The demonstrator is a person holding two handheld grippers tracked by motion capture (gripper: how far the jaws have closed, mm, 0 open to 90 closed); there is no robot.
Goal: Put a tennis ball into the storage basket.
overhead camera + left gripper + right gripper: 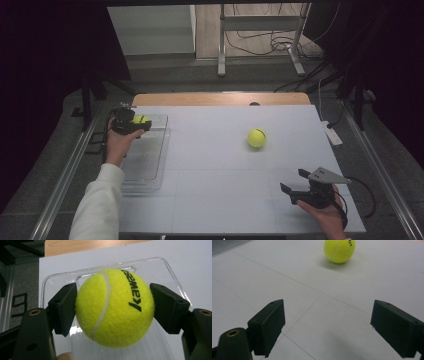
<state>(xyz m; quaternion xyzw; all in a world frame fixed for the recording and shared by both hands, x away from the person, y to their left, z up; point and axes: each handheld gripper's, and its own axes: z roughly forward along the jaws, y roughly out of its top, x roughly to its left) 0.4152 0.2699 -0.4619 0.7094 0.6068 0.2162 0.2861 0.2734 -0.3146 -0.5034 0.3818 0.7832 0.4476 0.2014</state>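
Observation:
My left gripper (141, 121) is shut on a yellow tennis ball (113, 307) with black lettering, held above the far end of a clear plastic tray (145, 160) at the table's left. In the left gripper view both black pads (65, 307) press on the ball's sides, with the tray's rim (100, 268) behind it. A second yellow tennis ball (256, 138) lies loose on the white table, right of centre. My right gripper (295, 182) stands open near the front right, its jaws wide apart and aimed at that ball (339, 250), well short of it.
The white table top (210, 170) ends in a wooden strip (220, 98) at the far edge. A white power strip (332, 133) lies off the right edge. A metal stand (260, 37) and cables sit on the floor beyond.

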